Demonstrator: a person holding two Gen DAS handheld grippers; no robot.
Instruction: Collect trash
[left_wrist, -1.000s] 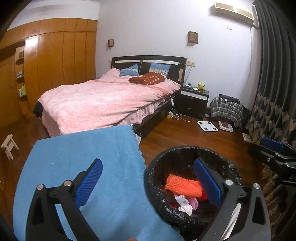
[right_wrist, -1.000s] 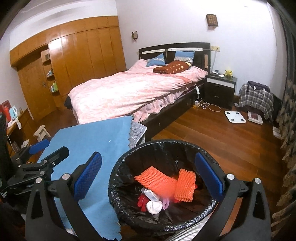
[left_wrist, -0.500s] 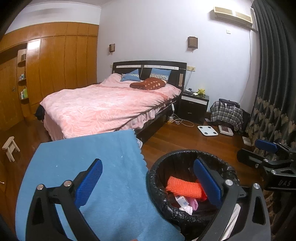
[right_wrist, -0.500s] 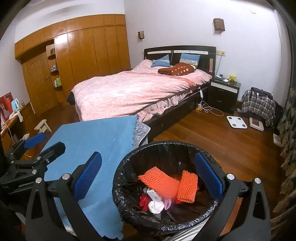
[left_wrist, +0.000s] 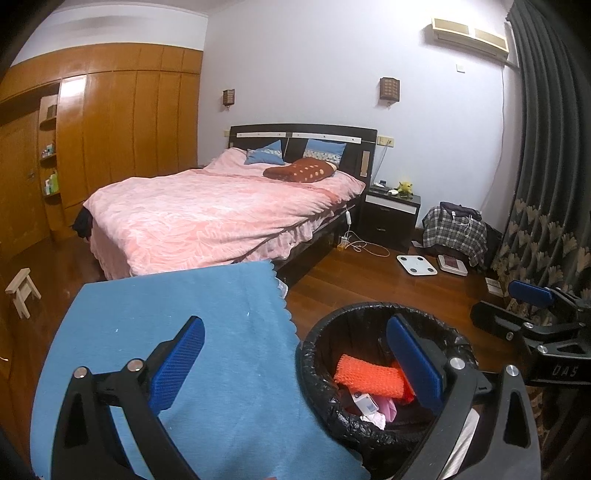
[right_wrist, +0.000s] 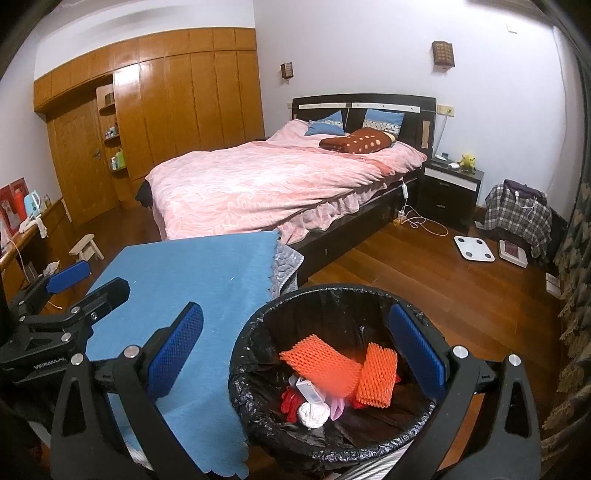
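A bin with a black liner (right_wrist: 258, 332) (left_wrist: 314, 350) stands on the floor beside a table under a blue cloth (right_wrist: 192, 280) (left_wrist: 221, 350). In it lie two orange foam nets (right_wrist: 325, 369), a small white box, a crumpled white wad and pink and red scraps. My left gripper (left_wrist: 295, 363) is open and empty, above the cloth's edge and the bin's rim. My right gripper (right_wrist: 295, 354) is open and empty, above the bin. Each gripper shows in the other's view, the right one (left_wrist: 532, 317) and the left one (right_wrist: 70, 288).
A bed with a pink cover (right_wrist: 280, 184) fills the room behind the table. A dark nightstand (right_wrist: 450, 188), a white scale (right_wrist: 474, 248) and a plaid-covered heap (right_wrist: 517, 218) stand on the wood floor to the right. A curtain (left_wrist: 546, 184) hangs at the far right. A small stool (left_wrist: 22, 291) stands left.
Both grippers have risen and tilted up a little, so the bin and cloth sit lower in both views. Both stay open and empty. The bin's contents have not moved.
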